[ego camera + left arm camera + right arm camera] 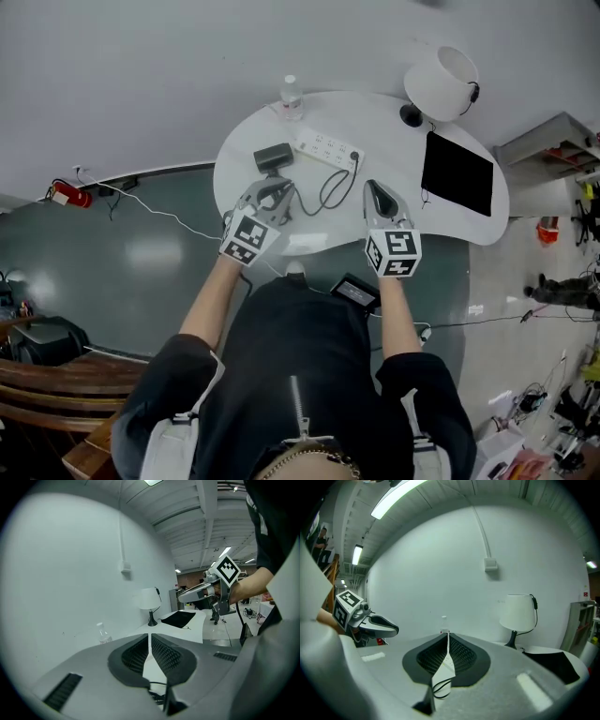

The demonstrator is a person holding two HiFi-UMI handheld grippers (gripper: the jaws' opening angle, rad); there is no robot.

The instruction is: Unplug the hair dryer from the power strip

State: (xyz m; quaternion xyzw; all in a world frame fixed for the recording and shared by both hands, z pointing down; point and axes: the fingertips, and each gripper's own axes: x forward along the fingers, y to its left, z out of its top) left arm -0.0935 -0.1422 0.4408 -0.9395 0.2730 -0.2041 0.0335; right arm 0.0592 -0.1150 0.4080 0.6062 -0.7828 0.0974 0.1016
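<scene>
My left gripper [273,188] and right gripper [372,187] had their jaws together on nothing, near the power strip [323,147] on the bench [375,117]. The hair dryer [273,157] lay beside the strip, its plug [354,158] at the strip's right end. I judged it best to clamp the plug body, not the cord, and brace the strip while pulling straight.

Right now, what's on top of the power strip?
One black plug sits at the right end of the power strip, its cable looping toward the hair dryer. The other sockets look bare. The plug's prongs are hidden in the socket.
</scene>
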